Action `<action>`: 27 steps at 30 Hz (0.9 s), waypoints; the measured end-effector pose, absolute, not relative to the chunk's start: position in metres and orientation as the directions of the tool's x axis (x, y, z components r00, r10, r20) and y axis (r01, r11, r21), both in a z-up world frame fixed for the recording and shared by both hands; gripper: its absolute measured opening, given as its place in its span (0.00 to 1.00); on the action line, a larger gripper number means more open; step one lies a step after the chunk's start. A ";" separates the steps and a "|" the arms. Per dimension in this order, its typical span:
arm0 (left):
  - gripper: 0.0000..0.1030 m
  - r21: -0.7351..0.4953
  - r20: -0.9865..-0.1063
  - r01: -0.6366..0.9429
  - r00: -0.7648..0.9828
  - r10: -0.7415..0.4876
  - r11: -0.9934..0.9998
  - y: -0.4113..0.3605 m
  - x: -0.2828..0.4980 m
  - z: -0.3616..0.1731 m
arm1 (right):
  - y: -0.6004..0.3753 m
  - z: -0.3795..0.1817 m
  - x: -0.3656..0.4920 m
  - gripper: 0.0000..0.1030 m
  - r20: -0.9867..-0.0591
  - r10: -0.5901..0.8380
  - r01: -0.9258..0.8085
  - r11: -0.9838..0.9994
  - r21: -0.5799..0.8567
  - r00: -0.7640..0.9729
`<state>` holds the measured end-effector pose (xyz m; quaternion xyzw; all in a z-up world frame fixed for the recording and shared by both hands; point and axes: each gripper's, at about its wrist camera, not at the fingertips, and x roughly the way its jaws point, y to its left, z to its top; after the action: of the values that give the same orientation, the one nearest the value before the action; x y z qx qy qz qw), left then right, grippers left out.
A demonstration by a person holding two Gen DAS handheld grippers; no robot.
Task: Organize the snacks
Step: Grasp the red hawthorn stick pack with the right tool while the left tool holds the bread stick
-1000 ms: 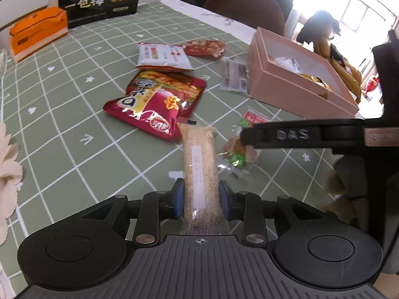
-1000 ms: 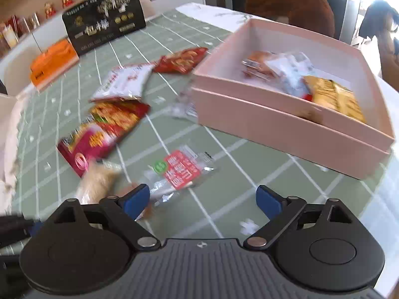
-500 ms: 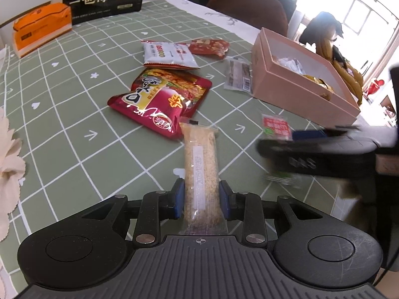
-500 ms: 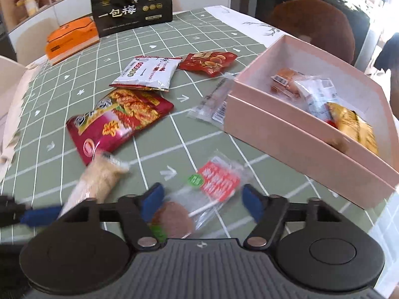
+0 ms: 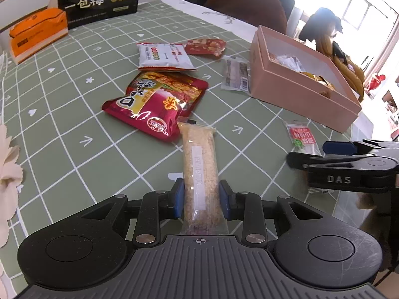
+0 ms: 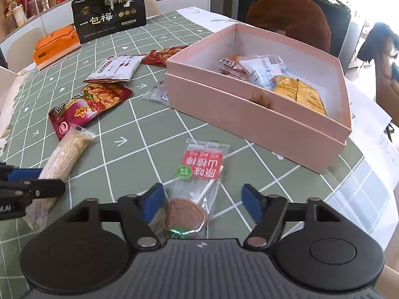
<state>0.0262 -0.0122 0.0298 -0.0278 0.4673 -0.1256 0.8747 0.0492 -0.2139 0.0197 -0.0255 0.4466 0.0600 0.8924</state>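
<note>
A long beige snack bar [image 5: 200, 172] is being pinched between the blue pads of the left gripper [image 5: 201, 199], its far end just beside the red snack bag [image 5: 159, 99]. The right gripper [image 6: 203, 201] is being held spread — a lollipop packet [image 6: 197, 182] is lying between its fingers on the green tablecloth [image 6: 139, 149], near the pink box [image 6: 254, 117].

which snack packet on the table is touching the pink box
The clear flat packet with a barcode label, its edge against the pink cardboard box. The white packet and large red bag lie apart.
</note>
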 end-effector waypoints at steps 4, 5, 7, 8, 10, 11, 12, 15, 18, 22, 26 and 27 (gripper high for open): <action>0.33 -0.181 -0.803 0.192 0.538 -0.257 0.965 -0.009 0.025 0.029 | -0.206 0.015 0.052 0.88 -0.785 0.084 -0.123 0.992 0.010 0.613; 0.33 -0.177 -0.803 0.193 0.539 -0.255 0.965 -0.010 0.025 0.029 | -0.205 0.015 0.052 0.90 -0.782 0.083 -0.119 0.993 0.012 0.617; 0.33 -0.170 -0.803 0.195 0.541 -0.251 0.966 -0.011 0.025 0.029 | -0.205 0.014 0.050 0.90 -0.774 0.084 -0.111 0.994 0.017 0.628; 0.33 -0.170 -0.802 0.194 0.542 -0.250 0.966 -0.011 0.024 0.029 | -0.205 0.014 0.049 0.90 -0.770 0.086 -0.110 0.994 0.020 0.633; 0.33 -0.170 -0.800 0.192 0.546 -0.249 0.967 -0.011 0.023 0.029 | -0.207 0.014 0.046 0.90 -0.766 0.098 -0.124 0.992 0.024 0.635; 0.33 -0.169 -0.800 0.192 0.546 -0.248 0.967 -0.011 0.023 0.029 | -0.207 0.014 0.046 0.90 -0.768 0.102 -0.133 0.991 0.023 0.632; 0.33 -0.167 -0.800 0.192 0.546 -0.247 0.967 -0.011 0.023 0.029 | -0.208 0.015 0.046 0.89 -0.769 0.106 -0.132 0.991 0.028 0.630; 0.33 -0.166 -0.803 0.191 0.544 -0.245 0.967 -0.012 0.024 0.030 | -0.209 0.018 0.049 0.72 -0.773 0.083 -0.114 0.993 0.013 0.628; 0.34 -0.169 -0.804 0.187 0.542 -0.245 0.968 -0.011 0.024 0.030 | -0.208 0.026 0.052 0.37 -0.795 0.089 -0.138 0.990 0.007 0.600; 0.34 -0.160 -0.808 0.188 0.539 -0.238 0.969 -0.013 0.025 0.030 | -0.215 0.033 0.041 0.36 -0.804 0.121 -0.132 0.990 0.053 0.582; 0.35 -0.146 -0.811 0.190 0.539 -0.228 0.971 -0.016 0.025 0.030 | -0.228 0.040 0.027 0.35 -0.796 0.155 -0.106 0.988 0.114 0.586; 0.35 -0.141 -0.811 0.192 0.540 -0.224 0.971 -0.016 0.025 0.030 | -0.232 0.042 0.024 0.35 -0.791 0.158 -0.099 0.987 0.123 0.590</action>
<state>0.0250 -0.0164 0.0299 -0.0173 0.4648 -0.1187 0.8772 0.0235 -0.2318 0.0420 0.0329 0.4467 0.0721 0.8911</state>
